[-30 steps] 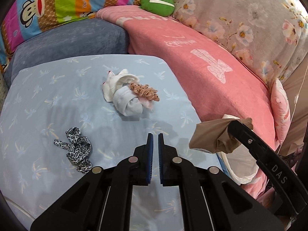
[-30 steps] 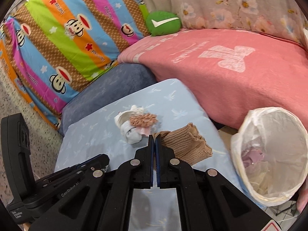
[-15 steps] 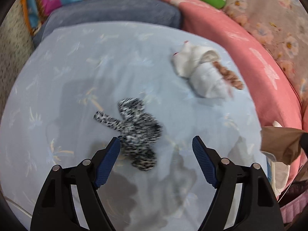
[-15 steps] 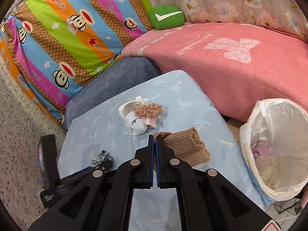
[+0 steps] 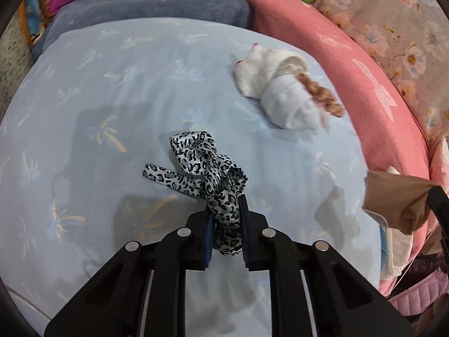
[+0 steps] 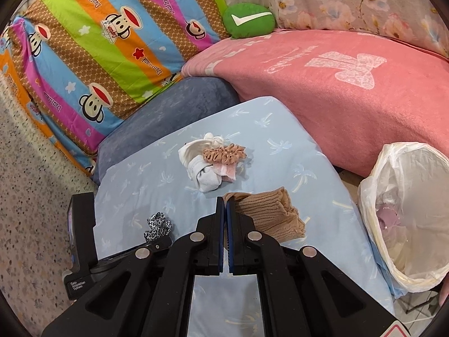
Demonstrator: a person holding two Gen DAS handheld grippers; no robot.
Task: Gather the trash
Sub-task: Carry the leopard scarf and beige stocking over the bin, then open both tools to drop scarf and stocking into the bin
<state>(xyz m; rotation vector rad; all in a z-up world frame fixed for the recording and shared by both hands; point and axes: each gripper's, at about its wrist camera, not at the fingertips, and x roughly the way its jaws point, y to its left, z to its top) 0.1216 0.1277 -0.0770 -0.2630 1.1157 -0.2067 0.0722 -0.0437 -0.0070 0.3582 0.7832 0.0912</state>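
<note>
My left gripper (image 5: 225, 206) is shut on a black-and-white leopard-print ribbon (image 5: 206, 168), which lifts off the light blue cushion (image 5: 98, 129); it also shows in the right wrist view (image 6: 157, 224). My right gripper (image 6: 225, 206) is shut on a tan knitted sock (image 6: 270, 214), seen in the left wrist view at the right edge (image 5: 398, 196). A white bundle of socks with a peach scrunchie (image 6: 213, 163) lies on the cushion, also in the left wrist view (image 5: 283, 98). A bin lined with a white bag (image 6: 407, 210) stands at the right.
A pink blanket (image 6: 336, 78) lies behind the cushion. A striped monkey-print pillow (image 6: 92, 42), a grey-blue cushion (image 6: 174, 106) and a green pillow (image 6: 248, 19) sit at the back. Speckled floor (image 6: 28, 182) lies to the left.
My left gripper opened, came down over the leopard ribbon and closed on it. My right gripper kept the tan sock and drew back a little.
</note>
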